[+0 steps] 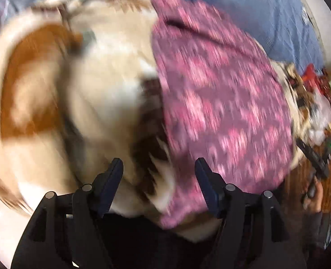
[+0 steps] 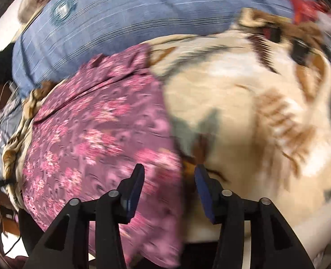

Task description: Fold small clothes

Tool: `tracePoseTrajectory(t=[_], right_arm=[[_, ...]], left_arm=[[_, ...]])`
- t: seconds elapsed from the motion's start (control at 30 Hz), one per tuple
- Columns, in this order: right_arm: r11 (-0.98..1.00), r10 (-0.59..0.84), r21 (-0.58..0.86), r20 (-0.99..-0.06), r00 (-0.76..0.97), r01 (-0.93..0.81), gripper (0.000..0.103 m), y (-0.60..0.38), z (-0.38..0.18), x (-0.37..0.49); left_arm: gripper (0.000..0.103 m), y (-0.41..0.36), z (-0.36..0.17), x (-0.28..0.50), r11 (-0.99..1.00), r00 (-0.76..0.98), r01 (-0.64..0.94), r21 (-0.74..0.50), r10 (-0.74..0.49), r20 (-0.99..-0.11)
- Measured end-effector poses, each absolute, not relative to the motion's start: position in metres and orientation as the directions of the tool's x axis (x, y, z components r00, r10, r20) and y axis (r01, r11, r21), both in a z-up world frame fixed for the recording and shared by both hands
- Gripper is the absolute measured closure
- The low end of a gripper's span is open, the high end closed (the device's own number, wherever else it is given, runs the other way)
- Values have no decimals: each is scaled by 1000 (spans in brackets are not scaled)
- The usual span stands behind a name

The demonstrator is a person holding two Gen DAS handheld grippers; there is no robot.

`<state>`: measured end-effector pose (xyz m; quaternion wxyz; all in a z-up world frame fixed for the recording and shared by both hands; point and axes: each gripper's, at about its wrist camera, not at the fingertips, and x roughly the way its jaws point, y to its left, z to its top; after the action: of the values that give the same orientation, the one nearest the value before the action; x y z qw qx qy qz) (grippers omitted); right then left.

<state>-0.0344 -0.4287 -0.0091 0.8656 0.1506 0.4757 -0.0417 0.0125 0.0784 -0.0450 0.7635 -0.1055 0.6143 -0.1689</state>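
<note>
Both grippers, left gripper and right gripper, hover with jaws open, empty. Floral garment lies flat on the blanket, on a bed. Risk: jaws pinch blanket along with garment edge, dragging both.

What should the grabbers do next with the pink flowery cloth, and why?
Probably bring the right gripper down onto the near edge of the pink cloth and pinch it. Both grippers are open and hold nothing, the left gripper too, and the cloth lies spread on the cream blanket, so folding needs a grip first.
</note>
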Motion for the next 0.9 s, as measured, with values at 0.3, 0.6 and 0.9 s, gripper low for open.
tracePoseTrajectory(t=[0.3,0.6,0.9], right_arm=[[871,240,415,-826,510,262,48,-464,-36,-74],[879,428,476,-809,403,23,57,-417,-62,-72],[904,420,408,-794,440,-126,99,-401,-26,-76]], left_arm=[[20,30,-68,-21,908,163,253,-333,-379,-911],[21,22,-75,-23,908,136,254,-333,-375,-917],[47,38,-96,-36,901,-1,209,-379,-388,-922]])
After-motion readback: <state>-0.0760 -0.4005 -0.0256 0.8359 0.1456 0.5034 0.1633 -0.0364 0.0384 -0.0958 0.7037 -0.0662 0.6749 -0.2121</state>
